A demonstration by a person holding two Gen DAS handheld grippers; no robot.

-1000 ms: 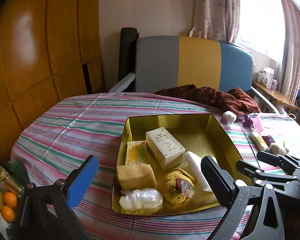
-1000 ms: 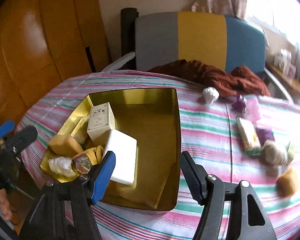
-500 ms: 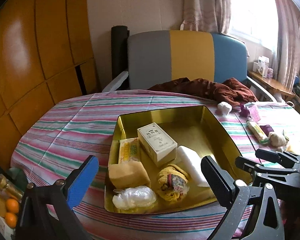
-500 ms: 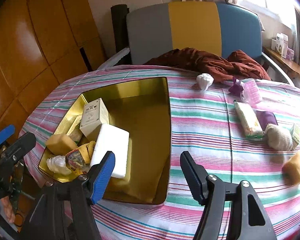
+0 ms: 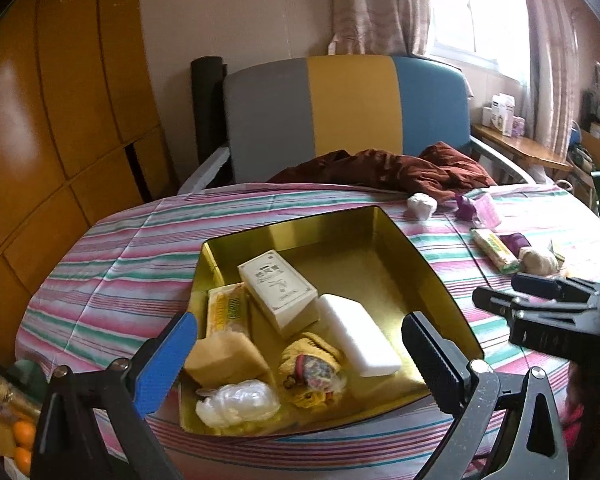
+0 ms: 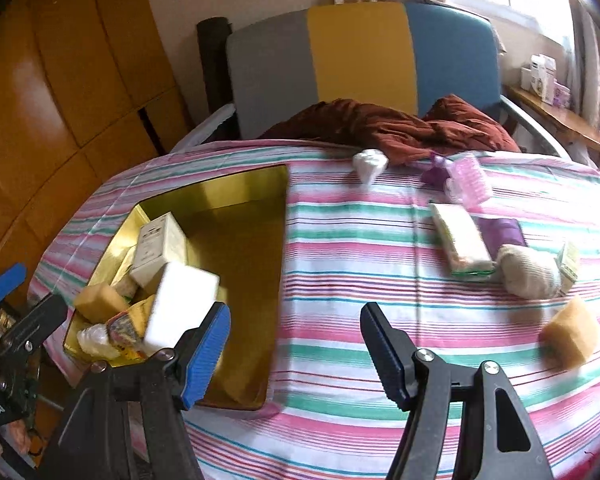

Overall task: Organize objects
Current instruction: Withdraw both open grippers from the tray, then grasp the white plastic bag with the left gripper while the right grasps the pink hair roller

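A gold tin tray sits on the striped tablecloth. It holds a white box, a white foam block, a tan sponge, a yellow packet, a clear-wrapped bundle and a yellow patterned pouch. My left gripper is open and empty over the tray's near end. My right gripper is open and empty above the cloth, just right of the tray. Loose on the cloth lie a green-white packet, a rolled sock and another tan sponge.
A white crumpled item, a pink-and-purple item and a purple pouch lie at the table's far right. A brown cloth lies on the chair behind. Oranges sit low left.
Both grippers have drawn back and shifted right; the right one now looks more at the loose items right of the tray. Both stay open and empty. The objects have not moved.
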